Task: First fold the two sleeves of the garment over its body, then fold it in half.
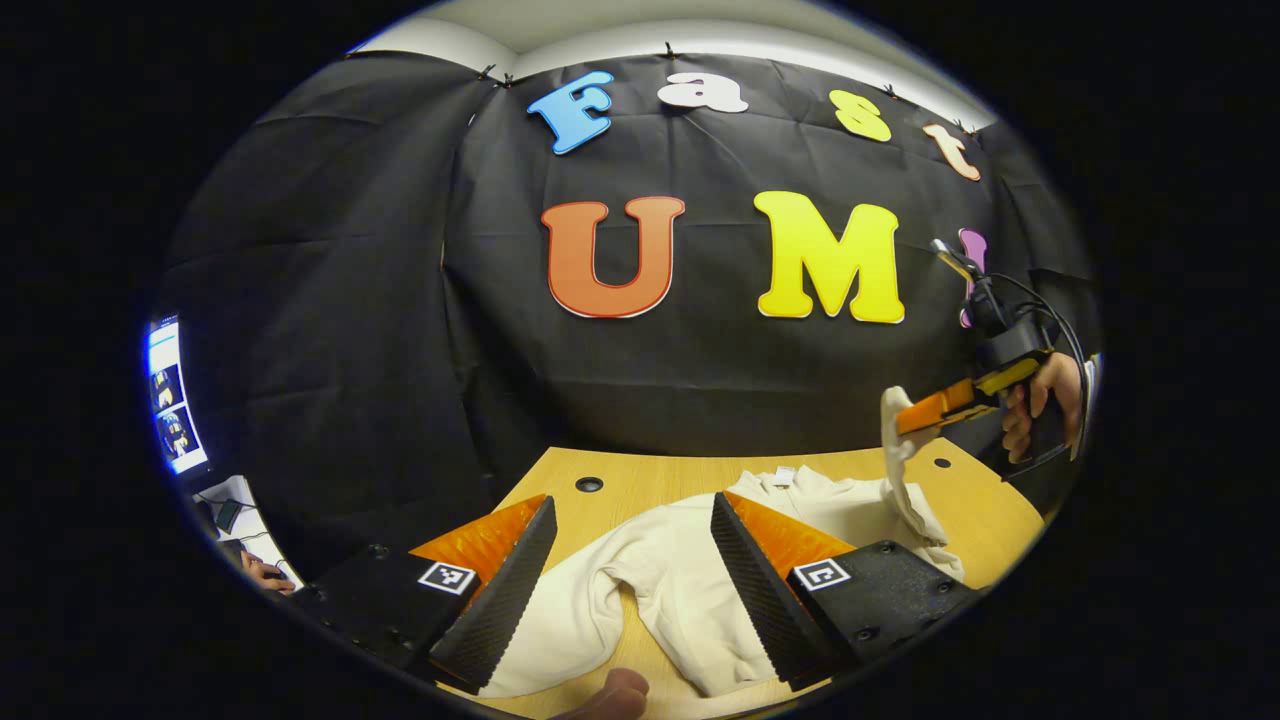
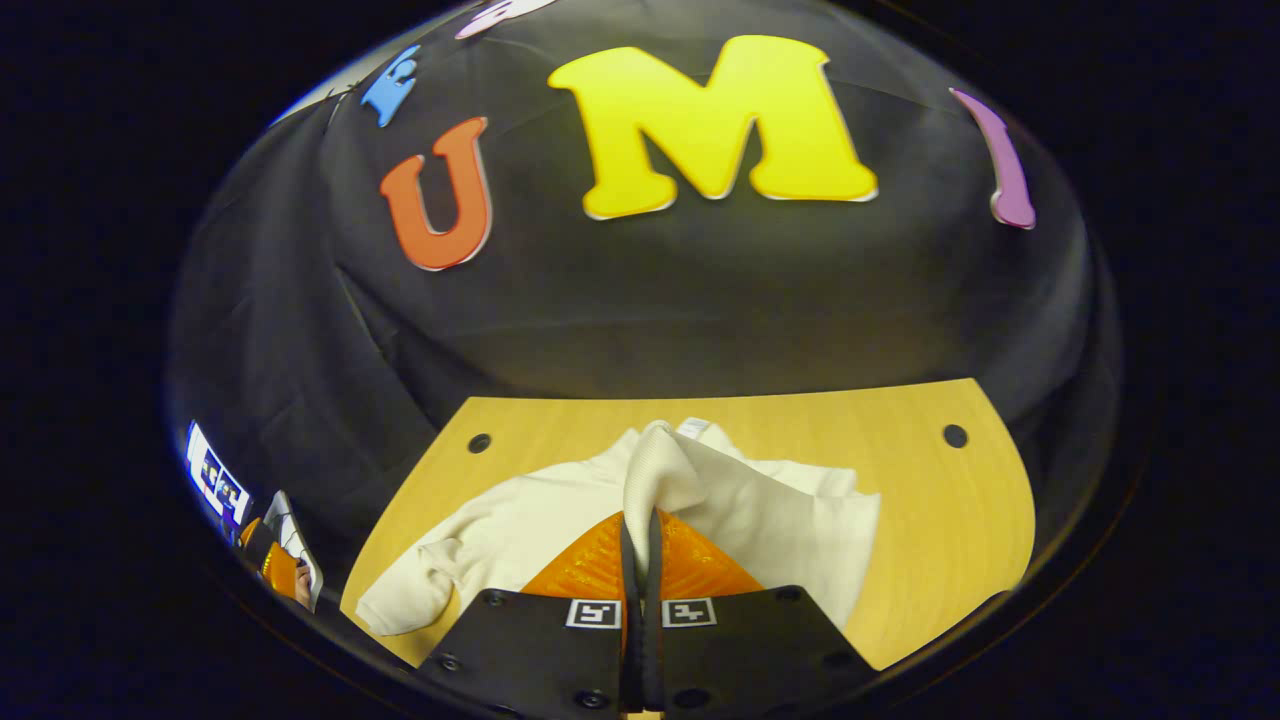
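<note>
My right gripper (image 2: 640,540) is pinched tight on the cuff of one sleeve (image 2: 655,470), lifting it clear of the table (image 2: 930,500) so it can swing over the body. My left gripper (image 1: 630,560) hangs wide open with nothing in it, above the other sleeve (image 1: 570,610). The cream garment (image 2: 770,520) lies spread flat mid-table, collar toward the far edge.

Left tool (image 1: 630,560) jaws spread wide, right tool (image 2: 640,525) jaws pinched together, raised
</note>
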Available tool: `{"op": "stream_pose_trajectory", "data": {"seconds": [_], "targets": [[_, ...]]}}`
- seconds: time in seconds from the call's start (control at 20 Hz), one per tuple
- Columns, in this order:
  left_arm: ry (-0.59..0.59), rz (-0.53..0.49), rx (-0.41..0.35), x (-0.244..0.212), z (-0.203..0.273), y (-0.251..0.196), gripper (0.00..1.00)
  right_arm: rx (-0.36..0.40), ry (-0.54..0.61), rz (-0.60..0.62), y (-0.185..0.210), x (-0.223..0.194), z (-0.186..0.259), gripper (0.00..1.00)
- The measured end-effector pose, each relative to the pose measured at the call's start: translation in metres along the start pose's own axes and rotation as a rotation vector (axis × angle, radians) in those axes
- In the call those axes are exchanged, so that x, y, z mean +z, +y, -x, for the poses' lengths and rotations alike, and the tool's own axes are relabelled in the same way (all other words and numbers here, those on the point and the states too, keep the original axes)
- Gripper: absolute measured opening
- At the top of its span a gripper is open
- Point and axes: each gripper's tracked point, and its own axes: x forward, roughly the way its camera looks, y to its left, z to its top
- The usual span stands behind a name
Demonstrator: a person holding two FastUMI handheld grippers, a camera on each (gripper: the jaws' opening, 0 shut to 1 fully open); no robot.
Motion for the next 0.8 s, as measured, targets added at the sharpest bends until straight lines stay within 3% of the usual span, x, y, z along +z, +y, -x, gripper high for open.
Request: {"op": "stream_pose_trajectory", "data": {"seconds": [0.1, 0.35, 0.65, 0.8], "targets": [[-0.002, -0.012, -0.007, -0.004, 0.0, 0.006, 0.99, 0.052, 0.033, 0.038, 0.042, -0.009, -0.022, 0.0], [0.008, -0.026, 0.01, -0.017, 0.008, 0.025, 0.99, 0.075, 0.155, 0.154, 0.101, -0.059, -0.082, 0.0], [0.02, -0.06, 0.055, -0.037, 0.025, 0.047, 0.99, 0.034, 0.318, 0.236, 0.128, -0.133, -0.139, 0.0], [0.049, -0.045, 0.085, -0.049, 0.036, 0.054, 0.99, 0.002, 0.359, 0.236, 0.134, -0.151, -0.156, 0.01]]}}
